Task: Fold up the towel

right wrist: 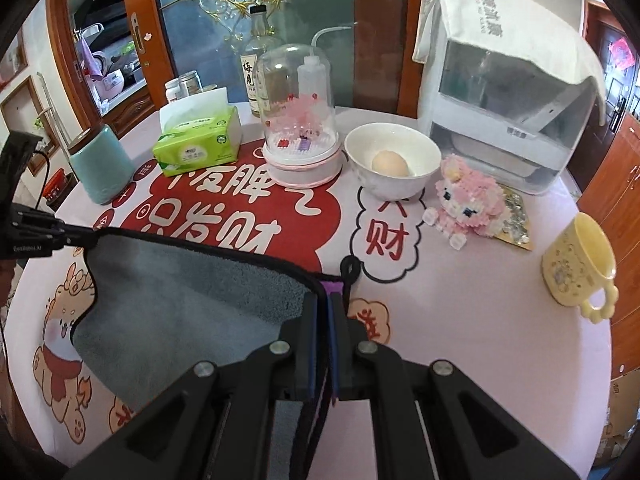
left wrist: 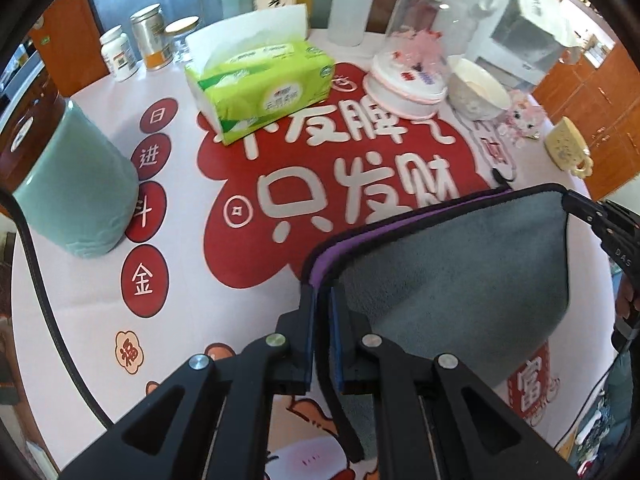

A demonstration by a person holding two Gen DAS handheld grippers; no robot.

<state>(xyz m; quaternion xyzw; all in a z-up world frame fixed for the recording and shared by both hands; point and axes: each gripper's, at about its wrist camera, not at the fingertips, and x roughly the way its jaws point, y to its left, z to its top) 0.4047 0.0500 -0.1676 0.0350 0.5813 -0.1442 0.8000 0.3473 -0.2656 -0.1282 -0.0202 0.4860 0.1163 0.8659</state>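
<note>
Grey towel held up by both grippers above the counter.

The left gripper [left wrist: 322,300] is clamped on one corner of the grey fleece towel with black trim and a purple inner face [left wrist: 460,264], and the right gripper [right wrist: 323,304] is clamped on the opposite corner of the same towel [right wrist: 192,300], so the cloth hangs stretched between them over the round counter [right wrist: 460,340] with its pink and red printed cover. Behind the towel stand a green tissue pack [right wrist: 198,144], a clear glass dome on a white base [right wrist: 300,120], and a white bowl holding an egg [right wrist: 390,162]. A pink block-built bunny [right wrist: 466,200] sits just beside the bowl, a yellow mug [right wrist: 578,264] well apart to the right, and a teal cylindrical jar [left wrist: 76,184] to the left.
</note>
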